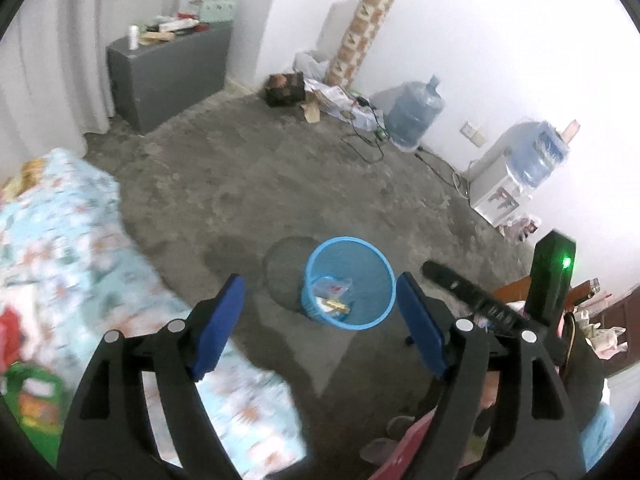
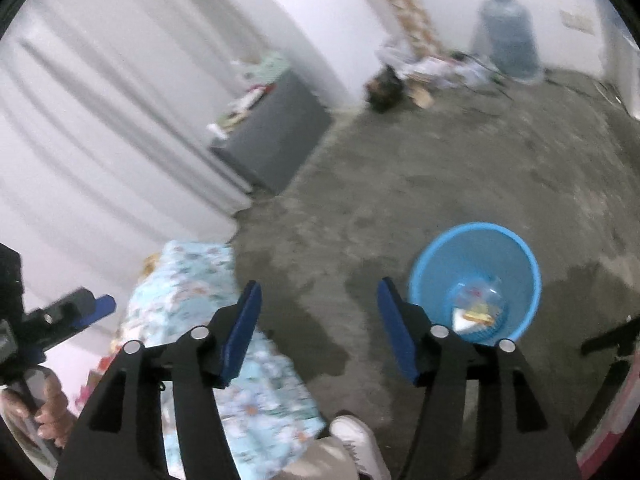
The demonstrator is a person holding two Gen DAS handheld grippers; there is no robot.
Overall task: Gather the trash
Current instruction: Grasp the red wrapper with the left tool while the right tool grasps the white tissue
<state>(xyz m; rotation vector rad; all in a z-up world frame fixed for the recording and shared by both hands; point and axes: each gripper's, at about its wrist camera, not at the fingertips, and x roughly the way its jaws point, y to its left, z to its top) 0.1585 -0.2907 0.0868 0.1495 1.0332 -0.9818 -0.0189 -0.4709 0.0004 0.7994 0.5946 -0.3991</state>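
Observation:
A blue mesh waste bin [image 1: 362, 256] stands on the grey floor and holds several pieces of trash [image 1: 332, 294]. My left gripper [image 1: 320, 324] is open and empty, held above the floor just before the bin. In the right wrist view the bin [image 2: 436, 256] with its trash [image 2: 476, 308] is to the right of my right gripper [image 2: 318, 330], which is open and empty. The left gripper [image 2: 94, 308] shows at the left edge of that view, held by a hand.
A bed with a light blue patterned cover [image 1: 60, 248] is on the left. A grey cabinet [image 1: 168, 72] stands by the curtain. Water jugs [image 1: 416, 112], a dispenser [image 1: 504, 188], cables and clutter line the far wall. A shoe [image 2: 356, 436] is near the bed.

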